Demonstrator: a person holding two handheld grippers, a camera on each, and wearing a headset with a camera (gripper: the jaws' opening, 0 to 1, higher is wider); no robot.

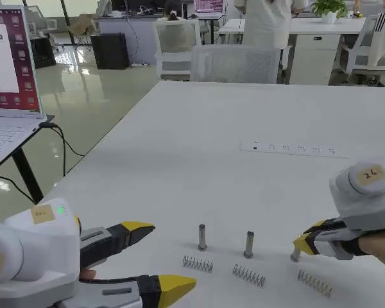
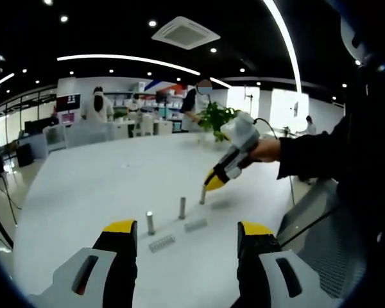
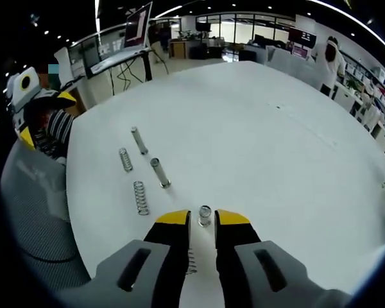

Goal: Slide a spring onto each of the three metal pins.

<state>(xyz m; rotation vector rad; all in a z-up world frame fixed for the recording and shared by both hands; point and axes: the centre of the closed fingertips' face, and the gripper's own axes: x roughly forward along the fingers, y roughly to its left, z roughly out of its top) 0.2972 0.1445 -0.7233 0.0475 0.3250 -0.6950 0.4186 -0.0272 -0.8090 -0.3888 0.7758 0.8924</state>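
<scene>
Three short metal pins stand upright in a row on the white table [image 1: 179, 141], each a plain grey cylinder with a slightly wider foot. Taking the middle pin [image 1: 249, 245] as the mark in the head view, the left pin [image 1: 202, 237] stands near it on one side. The right pin [image 1: 296, 255] stands near it on the other.

All three pins are bare. Three thin, loosely coiled wire springs lie flat on the table on the person's side of the row. The middle spring [image 1: 248, 275] lies just in front of the middle pin. The left spring [image 1: 197, 264] and the right spring [image 1: 314, 283] lie to either side of it, each in front of its own pin.

The right gripper [image 3: 203, 218] is at the right pin, its yellow tips close on either side of the pin's top. The jaws are only narrowly apart, and I cannot tell whether they press the pin.

The left gripper [image 1: 159, 255] hovers well to the left of the middle pin, beyond the left pin. Its jaws are spread wide with nothing between them.

A socket strip [image 1: 295, 149] lies far behind the middle pin, and a laptop [image 1: 9, 64] stands off the table to the far left.
</scene>
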